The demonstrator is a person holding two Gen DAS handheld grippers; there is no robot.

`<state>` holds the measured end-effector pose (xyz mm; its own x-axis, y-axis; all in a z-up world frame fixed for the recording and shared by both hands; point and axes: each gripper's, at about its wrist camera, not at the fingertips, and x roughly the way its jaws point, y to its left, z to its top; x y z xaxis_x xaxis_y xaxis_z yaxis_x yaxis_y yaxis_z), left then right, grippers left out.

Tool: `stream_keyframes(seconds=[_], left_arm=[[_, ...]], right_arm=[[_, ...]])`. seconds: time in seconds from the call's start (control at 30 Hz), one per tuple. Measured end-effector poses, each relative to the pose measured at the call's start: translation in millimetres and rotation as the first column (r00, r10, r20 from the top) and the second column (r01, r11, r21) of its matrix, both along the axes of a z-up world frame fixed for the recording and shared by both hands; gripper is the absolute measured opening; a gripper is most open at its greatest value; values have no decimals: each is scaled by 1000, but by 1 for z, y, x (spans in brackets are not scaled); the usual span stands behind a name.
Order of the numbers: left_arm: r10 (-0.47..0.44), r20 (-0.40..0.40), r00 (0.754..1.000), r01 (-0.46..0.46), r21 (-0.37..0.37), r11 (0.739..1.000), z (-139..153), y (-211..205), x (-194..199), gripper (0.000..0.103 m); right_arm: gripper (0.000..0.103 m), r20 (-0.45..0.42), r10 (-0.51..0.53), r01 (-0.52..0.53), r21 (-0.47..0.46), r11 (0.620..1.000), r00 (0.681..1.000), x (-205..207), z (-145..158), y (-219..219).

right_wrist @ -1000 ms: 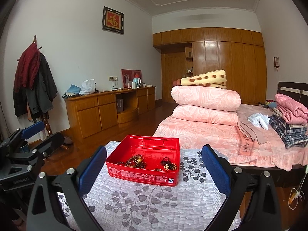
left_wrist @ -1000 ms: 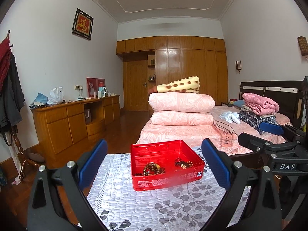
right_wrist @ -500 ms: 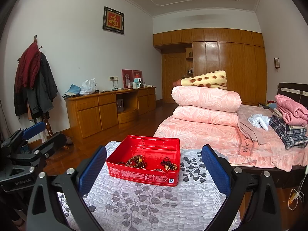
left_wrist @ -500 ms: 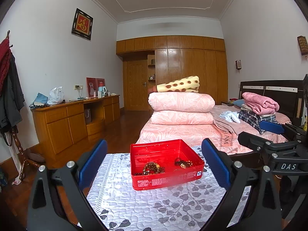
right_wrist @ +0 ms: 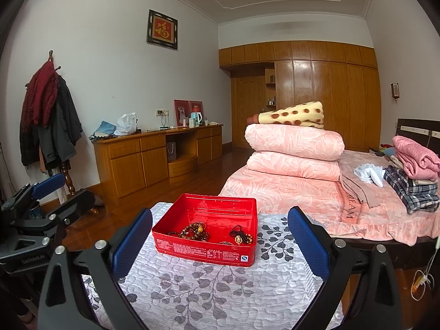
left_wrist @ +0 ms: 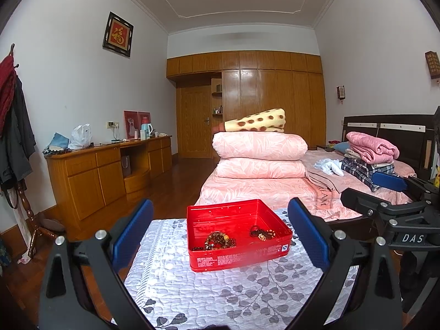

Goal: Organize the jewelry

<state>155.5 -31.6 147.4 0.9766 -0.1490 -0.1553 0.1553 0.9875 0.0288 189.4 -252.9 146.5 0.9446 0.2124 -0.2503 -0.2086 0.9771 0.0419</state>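
An open red tin box stands on a table under a grey leaf-patterned cloth. Inside lie a brown bead bracelet and a dark bead string with a gold piece. My left gripper is open and empty, held above the table in front of the box. My right gripper is open and empty, also in front of the box. Each gripper shows at the side of the other's view.
A bed with folded pink quilts and clothes stands behind the table on the right. A wooden sideboard runs along the left wall. A coat rack stands at the left. Wooden floor lies between.
Both views have shifted only slightly. The box and beads lie as before, and both grippers stay open.
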Motion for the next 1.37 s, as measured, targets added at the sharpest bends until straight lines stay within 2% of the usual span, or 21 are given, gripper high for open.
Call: stream_keyframes(seconds=[0.67, 1.37], left_arm=[[-19, -21, 1000, 19, -25, 1000, 1, 5, 4, 95], [-24, -27, 999, 23, -16, 1000, 0, -1, 5, 95]], right_arm=[[97, -2, 0, 0, -5, 1000, 1000, -1, 3, 0], [97, -10, -2, 2, -8, 1000, 1000, 2, 3, -6]])
